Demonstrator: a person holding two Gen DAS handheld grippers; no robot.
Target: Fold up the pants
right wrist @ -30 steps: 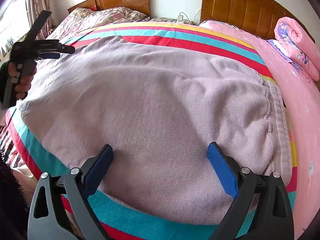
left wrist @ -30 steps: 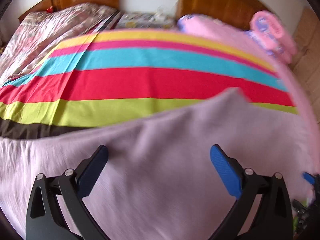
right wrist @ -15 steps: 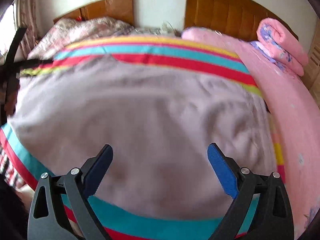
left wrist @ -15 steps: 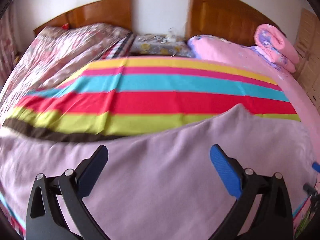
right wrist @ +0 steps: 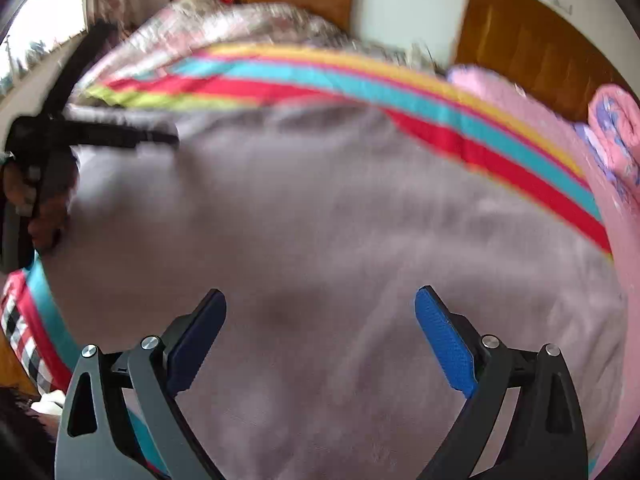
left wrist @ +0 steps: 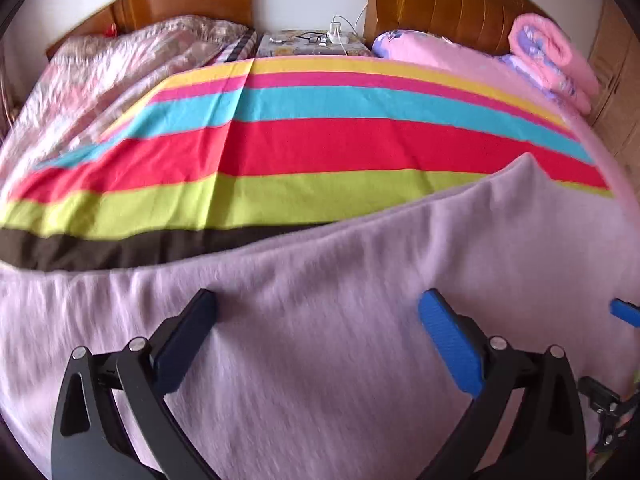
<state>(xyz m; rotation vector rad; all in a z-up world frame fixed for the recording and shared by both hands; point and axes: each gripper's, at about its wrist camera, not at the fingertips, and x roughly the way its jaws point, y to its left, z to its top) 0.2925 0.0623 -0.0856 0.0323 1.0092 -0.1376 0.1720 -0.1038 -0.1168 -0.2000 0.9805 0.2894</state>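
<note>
Pale lilac pants point(left wrist: 360, 300) lie spread flat on the striped bedspread point(left wrist: 320, 140), filling the lower half of both views. My left gripper point(left wrist: 318, 320) hovers open over the pants near their far edge, nothing between its blue pads. My right gripper point(right wrist: 320, 320) is also open above the pants point(right wrist: 320, 220). In the blurred right wrist view, the left gripper point(right wrist: 96, 136) and the hand point(right wrist: 24, 200) holding it show at the left, by the edge of the pants. A blue pad of the right gripper point(left wrist: 624, 314) peeks in at the left wrist view's right edge.
A flowered quilt point(left wrist: 100, 76) covers the bed's far left. A pink sheet with a rolled pink blanket point(left wrist: 552, 60) lies at the right. Wooden headboards point(left wrist: 440, 4) back both beds, with a small stand holding cables point(left wrist: 312, 42) between them.
Both grippers stayed open. The left wrist view pulled back and steadied, showing more bedspread. The right gripper swung, blurring its view and bringing the left gripper closer in.
</note>
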